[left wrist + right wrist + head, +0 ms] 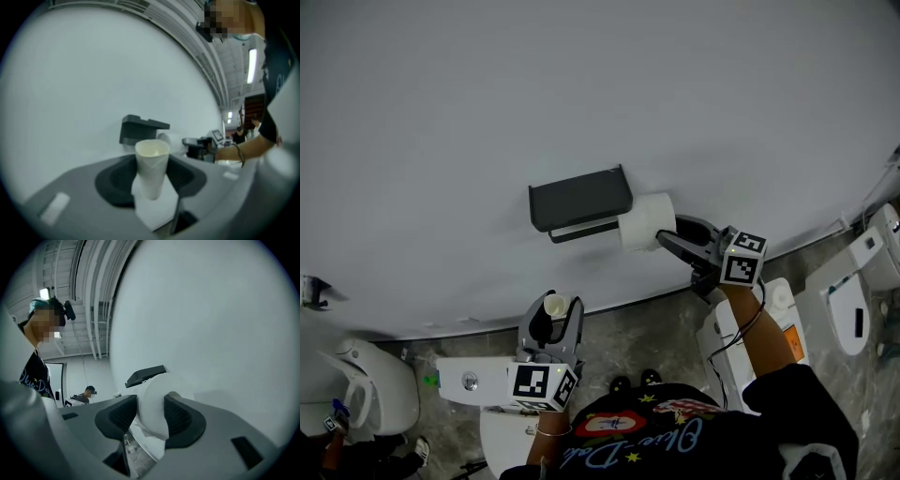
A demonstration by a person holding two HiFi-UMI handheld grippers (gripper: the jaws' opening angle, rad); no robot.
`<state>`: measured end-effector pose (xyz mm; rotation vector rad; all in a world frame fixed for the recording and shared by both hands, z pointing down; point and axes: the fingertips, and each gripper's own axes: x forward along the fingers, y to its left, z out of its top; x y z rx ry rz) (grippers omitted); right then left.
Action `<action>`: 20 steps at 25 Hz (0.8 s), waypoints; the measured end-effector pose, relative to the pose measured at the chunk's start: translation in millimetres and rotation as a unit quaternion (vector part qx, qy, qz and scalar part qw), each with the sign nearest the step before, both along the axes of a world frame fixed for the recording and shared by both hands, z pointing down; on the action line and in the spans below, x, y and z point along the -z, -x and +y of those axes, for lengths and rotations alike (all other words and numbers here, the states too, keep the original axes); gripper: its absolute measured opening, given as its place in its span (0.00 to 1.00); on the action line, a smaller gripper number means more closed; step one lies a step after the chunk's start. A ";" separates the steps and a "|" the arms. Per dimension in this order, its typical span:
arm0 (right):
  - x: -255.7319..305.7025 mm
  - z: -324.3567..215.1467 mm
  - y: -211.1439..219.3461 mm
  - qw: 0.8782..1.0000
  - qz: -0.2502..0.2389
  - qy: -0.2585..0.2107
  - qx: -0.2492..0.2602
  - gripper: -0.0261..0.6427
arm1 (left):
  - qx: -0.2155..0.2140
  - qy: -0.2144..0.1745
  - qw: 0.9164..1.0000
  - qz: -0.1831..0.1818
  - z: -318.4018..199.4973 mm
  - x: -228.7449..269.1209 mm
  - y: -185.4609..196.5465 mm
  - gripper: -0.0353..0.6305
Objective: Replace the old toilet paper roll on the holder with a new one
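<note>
Closest to me, below the holder (579, 199) and well apart from it, my left gripper (551, 317) points level and is closed on the old core (152, 166). It is a bare cream cardboard tube standing upright between the jaws, with a scrap of white paper under it. So the old roll is off the holder and that half of the job is done.

Up against the wall (581, 94), my right gripper (673, 236) reaches in from the holder's right side. Its jaws stand wide but are pressed onto the new roll (643, 222), one pad on each flat side of the fat white roll. The roll sits at the holder's right end, just beside the dark cover and about level with its lower edge.

From here I cannot quite tell whether the roll is already threaded onto the holder's bar or only lined up with its tip, because the roll itself hides the bar.

I judge the task more than half done. What is left is to seat the new roll fully under the cover, let go of it, and get rid of the old core.
</note>
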<state>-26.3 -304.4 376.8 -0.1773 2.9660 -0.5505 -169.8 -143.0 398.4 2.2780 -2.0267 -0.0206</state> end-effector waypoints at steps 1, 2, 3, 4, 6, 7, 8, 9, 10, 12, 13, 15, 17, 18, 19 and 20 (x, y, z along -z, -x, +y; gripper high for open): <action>-1.1 2.3 6.0 1.000 0.002 0.000 0.006 0.32 | 0.001 0.001 1.000 -0.001 1.0 -1.1 0.5 0.34; -1.5 5.5 12.5 1.000 0.003 -0.002 0.012 0.32 | 0.003 0.001 1.000 -0.004 2.3 -2.1 1.2 0.34; -1.3 9.5 19.3 1.000 0.006 -0.005 0.018 0.32 | 0.005 0.001 1.000 -0.010 3.9 -2.6 2.1 0.34; -0.6 13.7 26.1 1.000 0.010 -0.009 0.025 0.32 | 0.007 0.001 1.000 -0.016 5.3 -2.7 3.0 0.34; 0.6 21.1 39.5 0.999 0.018 -0.014 0.038 0.32 | 0.012 -0.001 1.000 -0.019 7.2 -1.4 4.7 0.34; 0.7 24.1 46.2 0.999 0.021 -0.015 0.044 0.32 | 0.013 -0.002 1.000 -0.017 7.7 -0.6 5.5 0.34; 0.5 26.8 52.8 0.998 0.024 -0.014 0.050 0.32 | 0.015 -0.003 1.000 -0.015 8.1 -0.5 6.1 0.34; -0.2 29.5 59.1 0.998 0.025 -0.013 0.055 0.32 | 0.016 -0.003 1.000 -0.013 8.7 -0.9 6.3 0.34; -1.4 32.0 64.7 0.998 0.026 -0.012 0.060 0.32 | 0.017 -0.003 1.000 -0.013 9.5 -1.8 6.1 0.34; -3.9 36.1 74.5 0.997 0.026 -0.008 0.066 0.32 | 0.018 -0.001 1.000 -0.011 11.8 -4.1 5.9 0.34; -5.0 37.8 79.0 0.997 0.026 -0.005 0.068 0.32 | 0.019 0.000 1.000 -0.010 13.0 -5.3 6.5 0.34; -6.9 41.3 87.0 0.997 0.027 -0.002 0.074 0.32 | 0.022 0.002 1.000 -0.008 15.8 -7.0 8.8 0.34; -7.9 43.5 92.5 0.997 0.030 -0.007 0.073 0.32 | 0.023 0.004 1.000 -0.005 18.0 -8.5 10.8 0.34; -8.2 43.7 93.9 0.997 0.033 -0.011 0.070 0.33 | 0.023 0.005 1.000 -0.005 18.8 -9.3 11.0 0.34; -8.7 43.7 94.5 0.997 0.035 -0.014 0.067 0.33 | 0.022 0.007 1.000 -0.004 19.5 -10.2 10.8 0.34; -9.4 43.9 94.9 0.997 0.037 -0.015 0.064 0.33 | 0.021 0.008 1.000 -0.003 20.2 -11.2 10.5 0.34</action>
